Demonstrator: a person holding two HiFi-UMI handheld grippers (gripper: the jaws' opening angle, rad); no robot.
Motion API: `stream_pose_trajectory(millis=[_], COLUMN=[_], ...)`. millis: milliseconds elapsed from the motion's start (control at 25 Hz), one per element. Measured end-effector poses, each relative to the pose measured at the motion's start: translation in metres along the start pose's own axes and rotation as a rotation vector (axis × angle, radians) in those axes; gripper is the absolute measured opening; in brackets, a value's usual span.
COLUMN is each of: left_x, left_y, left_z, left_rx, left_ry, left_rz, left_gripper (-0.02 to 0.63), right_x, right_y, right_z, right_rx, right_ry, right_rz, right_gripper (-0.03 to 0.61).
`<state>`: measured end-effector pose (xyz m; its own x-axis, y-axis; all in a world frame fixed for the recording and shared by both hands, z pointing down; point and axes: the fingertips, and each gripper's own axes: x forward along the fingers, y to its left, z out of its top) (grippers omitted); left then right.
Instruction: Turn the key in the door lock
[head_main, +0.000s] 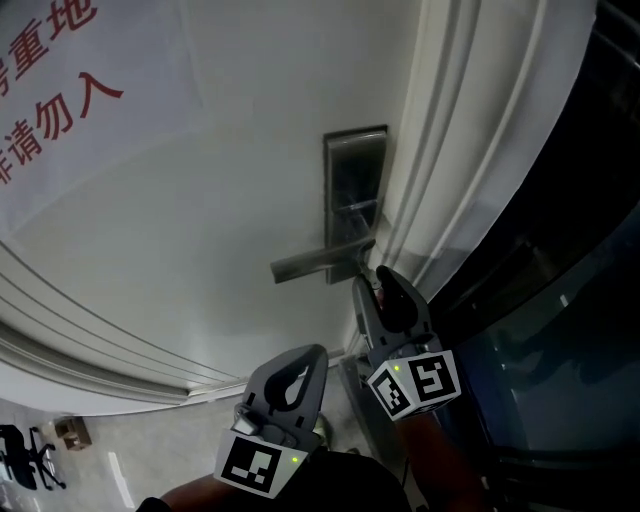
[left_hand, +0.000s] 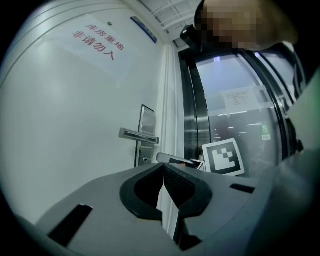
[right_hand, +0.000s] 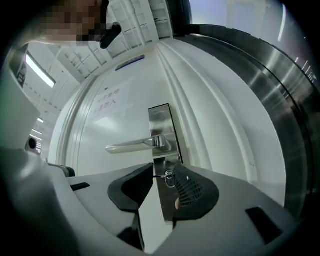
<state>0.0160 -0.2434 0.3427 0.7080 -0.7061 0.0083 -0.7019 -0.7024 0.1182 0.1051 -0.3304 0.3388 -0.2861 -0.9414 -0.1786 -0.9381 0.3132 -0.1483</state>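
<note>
Right gripper (right_hand: 163, 169): jaws parted, nothing pinched. Key (right_hand: 169, 176): seated in the lock plate (right_hand: 161, 122) below the handle (right_hand: 135, 145), dead ahead between your tips, apparently standing out from the door. Left gripper (left_hand: 163, 167): tips together, empty, farther from the key.

Just above the right gripper (right_hand: 162, 174), the door handle (right_hand: 132, 145) juts leftward, blocking the way up. The door frame (right_hand: 215, 130) stands close at its right; to its left the flat door (right_hand: 100, 125) is clear.
</note>
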Motion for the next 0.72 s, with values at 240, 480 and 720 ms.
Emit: stream_pose_trajectory(millis=[240,480,720], left_x=[0.008,0.009,0.009], left_y=[0.006,0.008,0.009], left_z=[-0.004,-0.007,-0.007], left_rx=[0.005,0.008,0.008], left_ry=[0.02,0.03,0.027], left_rz=[-0.004,-0.005,-0.002], left_gripper=[0.008,0.008,0.008], right_x=[0.005,0.007,0.013], right_y=[-0.003,-0.002,-0.002], right_z=[-0.006,-0.007,-0.014], right_rx=[0.01,0.014,-0.025], right_ry=[-0.002,-0.015,0.0], right_rz=[0.004,0.008,0.014], right_gripper=[0.133,0.133,0.133])
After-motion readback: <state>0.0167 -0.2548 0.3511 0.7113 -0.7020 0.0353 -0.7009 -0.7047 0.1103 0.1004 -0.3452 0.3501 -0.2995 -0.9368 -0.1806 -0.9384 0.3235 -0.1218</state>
